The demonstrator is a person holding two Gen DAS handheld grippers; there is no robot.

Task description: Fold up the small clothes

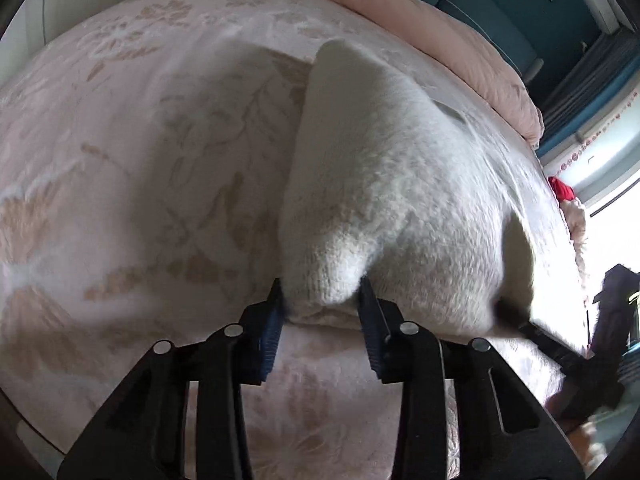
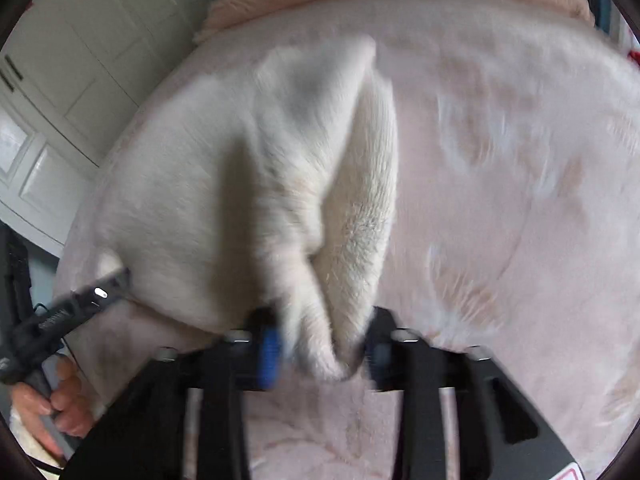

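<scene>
A white fluffy garment [image 1: 384,184] lies on a pink flowered bed cover [image 1: 132,152]. My left gripper [image 1: 322,300] is shut on one near corner of the garment and lifts it into a bunched fold. My right gripper [image 2: 324,344] is shut on the other near corner of the same garment [image 2: 248,168]. In the left wrist view the right gripper [image 1: 516,316] shows at the garment's right edge. In the right wrist view the left gripper [image 2: 116,276] shows at its left edge, held by a hand. The right wrist view is blurred.
A pale pink duvet [image 1: 420,12] is piled along the far edge of the bed. White cupboard doors [image 2: 72,60] stand to the left of the bed. A red item [image 1: 562,190] lies at the bed's right side by a bright window.
</scene>
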